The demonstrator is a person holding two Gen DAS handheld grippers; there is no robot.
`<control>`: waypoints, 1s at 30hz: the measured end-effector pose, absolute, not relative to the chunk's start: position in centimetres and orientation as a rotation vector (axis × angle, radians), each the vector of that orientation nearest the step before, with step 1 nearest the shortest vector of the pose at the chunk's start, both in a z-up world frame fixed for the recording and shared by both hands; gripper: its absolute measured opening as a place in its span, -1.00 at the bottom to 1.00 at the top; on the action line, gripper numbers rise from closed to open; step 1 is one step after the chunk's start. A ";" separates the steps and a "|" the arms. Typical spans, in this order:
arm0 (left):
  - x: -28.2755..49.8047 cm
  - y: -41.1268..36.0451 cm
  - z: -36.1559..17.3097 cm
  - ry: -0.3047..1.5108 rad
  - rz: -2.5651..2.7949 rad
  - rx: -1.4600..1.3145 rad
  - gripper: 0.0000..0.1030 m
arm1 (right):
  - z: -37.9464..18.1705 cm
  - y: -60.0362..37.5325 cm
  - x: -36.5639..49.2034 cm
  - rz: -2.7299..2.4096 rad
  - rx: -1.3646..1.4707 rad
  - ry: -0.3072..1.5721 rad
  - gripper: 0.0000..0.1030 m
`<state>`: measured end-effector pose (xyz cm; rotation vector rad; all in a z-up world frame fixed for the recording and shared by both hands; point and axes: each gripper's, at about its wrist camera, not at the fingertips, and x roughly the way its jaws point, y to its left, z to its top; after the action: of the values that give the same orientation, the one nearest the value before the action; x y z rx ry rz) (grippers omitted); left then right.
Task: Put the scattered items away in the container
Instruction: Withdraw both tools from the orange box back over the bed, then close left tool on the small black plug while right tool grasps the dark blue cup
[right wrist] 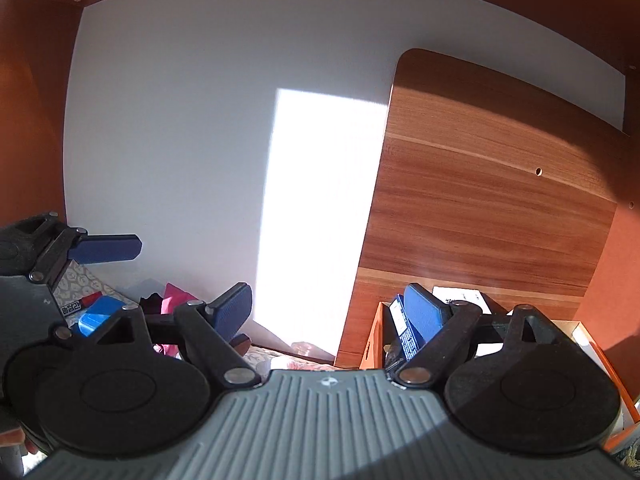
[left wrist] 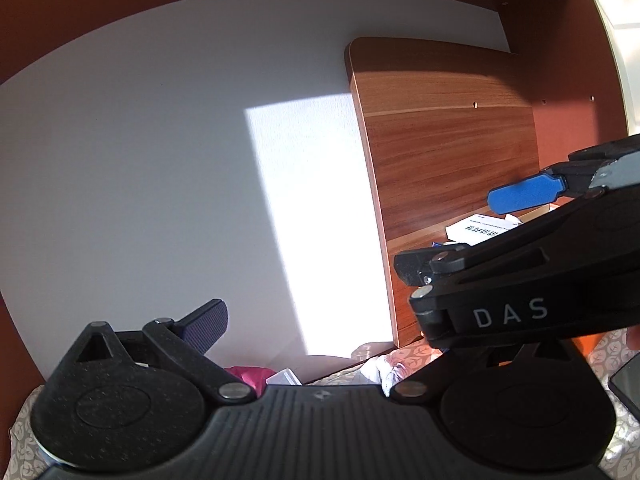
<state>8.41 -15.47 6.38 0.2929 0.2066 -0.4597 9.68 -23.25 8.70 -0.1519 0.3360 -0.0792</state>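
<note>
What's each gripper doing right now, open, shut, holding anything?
Left gripper: only one finger visible, cannot tell.
Right gripper: open, nothing between its fingers.

Both wrist views face the white wall [left wrist: 160,160] (shared, close)

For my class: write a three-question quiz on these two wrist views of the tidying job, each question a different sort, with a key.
1. True or false: the right gripper holds an item between its fingers.
2. Multiple choice: the orange container sits in front of A) a wooden panel, B) a glass window, C) a metal locker.
3. Fill in: the pink cloth lies to the ____ of the sunlit patch on the white wall in the right wrist view.

Key: 1 false; 2 A; 3 left.
</note>
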 end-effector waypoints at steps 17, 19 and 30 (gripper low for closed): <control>11.2 -3.9 0.2 0.349 -0.297 0.264 1.00 | 2.3 -17.1 11.1 0.127 -0.130 0.380 0.79; 11.7 -2.7 -0.8 0.376 -0.283 0.252 1.00 | 0.9 -17.2 10.8 0.151 -0.126 0.395 0.79; 13.6 1.2 -4.1 0.484 -0.256 0.212 1.00 | -2.7 -18.9 11.1 0.196 -0.084 0.450 0.79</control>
<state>13.65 1.24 -4.09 0.2124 0.4840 -0.2559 11.11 -18.92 -2.73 -0.0842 0.4498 0.1955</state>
